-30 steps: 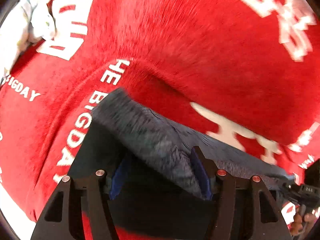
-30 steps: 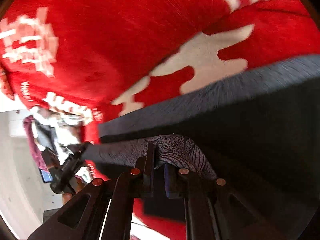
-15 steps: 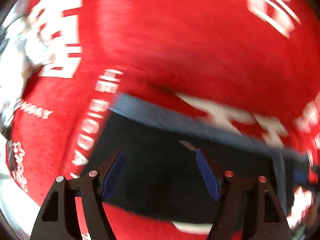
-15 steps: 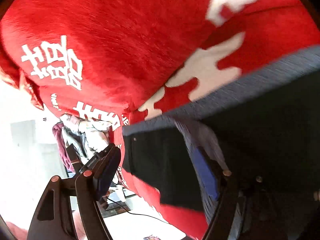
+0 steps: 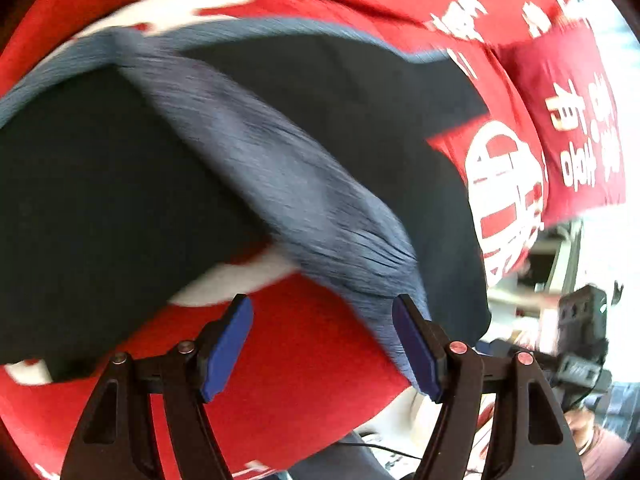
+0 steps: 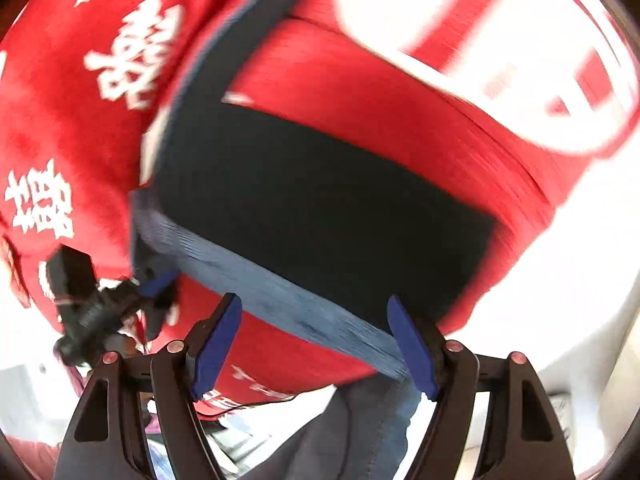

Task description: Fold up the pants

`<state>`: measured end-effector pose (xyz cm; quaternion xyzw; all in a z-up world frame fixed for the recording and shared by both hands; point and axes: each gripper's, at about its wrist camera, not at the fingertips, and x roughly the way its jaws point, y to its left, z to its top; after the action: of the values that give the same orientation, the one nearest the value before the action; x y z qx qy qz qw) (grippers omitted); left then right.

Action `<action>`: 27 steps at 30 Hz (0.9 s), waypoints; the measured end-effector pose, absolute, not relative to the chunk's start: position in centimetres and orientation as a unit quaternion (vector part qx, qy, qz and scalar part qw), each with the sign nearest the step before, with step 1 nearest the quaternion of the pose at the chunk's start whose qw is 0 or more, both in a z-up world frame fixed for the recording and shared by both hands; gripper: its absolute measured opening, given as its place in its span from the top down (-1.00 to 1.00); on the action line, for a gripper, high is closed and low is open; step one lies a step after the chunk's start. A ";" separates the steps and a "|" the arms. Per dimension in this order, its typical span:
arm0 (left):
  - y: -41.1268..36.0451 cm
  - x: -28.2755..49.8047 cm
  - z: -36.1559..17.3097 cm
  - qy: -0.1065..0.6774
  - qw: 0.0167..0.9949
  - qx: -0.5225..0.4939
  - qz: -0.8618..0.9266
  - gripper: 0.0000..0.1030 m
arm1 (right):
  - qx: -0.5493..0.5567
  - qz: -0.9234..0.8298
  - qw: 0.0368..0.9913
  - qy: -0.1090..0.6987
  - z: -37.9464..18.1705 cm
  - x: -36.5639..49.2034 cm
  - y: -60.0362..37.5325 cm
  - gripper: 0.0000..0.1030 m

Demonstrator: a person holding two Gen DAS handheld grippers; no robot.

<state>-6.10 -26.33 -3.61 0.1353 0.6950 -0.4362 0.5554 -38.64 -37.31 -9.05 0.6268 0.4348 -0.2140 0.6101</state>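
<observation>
The dark navy pants [image 5: 104, 184] lie folded on the red cloth [image 5: 288, 368], their grey-blue waistband [image 5: 288, 184] running diagonally down to my left gripper's right finger. My left gripper [image 5: 322, 346] is open, with only red cloth showing between its blue pads [image 5: 228, 344]. In the right wrist view the pants [image 6: 320, 208] form a dark rectangle with the waistband [image 6: 280, 296] along the near edge. My right gripper [image 6: 314, 346] hangs open just in front of that edge, holding nothing. The left gripper [image 6: 152, 286] shows at the left corner of the waistband.
The red cloth [image 6: 56, 92] with white characters covers the table and hangs over its edge. A person's jeans-clad legs [image 6: 360, 420] stand below the near edge. Room clutter and the right gripper's body [image 5: 580, 332] show at the right of the left wrist view.
Both grippers let go of the waistband fabric and opened. Both swung sideways and rolled, so the pants now lie flat in front of them instead of bunched between the fingers.
</observation>
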 end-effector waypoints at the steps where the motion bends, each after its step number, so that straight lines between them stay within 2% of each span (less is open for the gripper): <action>1: -26.8 -7.0 -3.8 0.695 0.549 0.139 -0.443 -0.43 | 0.635 -0.219 0.603 0.429 -9.9 -40.0 -36.7 -0.53; 6: -27.9 -8.7 -4.6 0.688 0.545 0.153 -0.454 -0.48 | 0.695 -0.204 0.579 0.375 -14.8 -42.9 -34.3 -0.51; 7: -28.1 -8.7 -4.7 0.689 0.542 0.148 -0.458 -0.48 | 0.707 -0.199 0.574 0.363 -15.6 -43.0 -34.0 -0.22; 8: -28.4 -8.7 -4.8 0.692 0.539 0.144 -0.458 -0.48 | 0.716 -0.194 0.569 0.354 -16.0 -42.6 -33.5 0.37; 10: -28.6 -8.6 -5.1 0.693 0.539 0.137 -0.459 -0.48 | 0.742 -0.182 0.556 0.327 -16.3 -42.8 -33.2 0.71; 14: -29.8 -8.3 -3.9 0.700 0.533 0.107 -0.462 -0.46 | 0.744 -0.139 0.594 0.273 -11.2 -41.7 -35.5 0.71; 20: -33.8 -4.9 0.3 0.671 0.584 0.051 -0.453 -0.46 | 0.692 -0.093 0.666 0.261 -3.9 -36.9 -46.8 0.71; 27: -41.0 2.3 1.7 0.628 0.666 0.037 -0.401 -0.46 | 0.619 -0.075 0.714 0.317 -0.7 -28.5 -60.6 0.71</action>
<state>2.28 -40.98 1.72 0.0366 0.6282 -0.4007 0.6659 -28.47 -60.57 -0.67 0.6193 0.3174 -0.0751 0.7142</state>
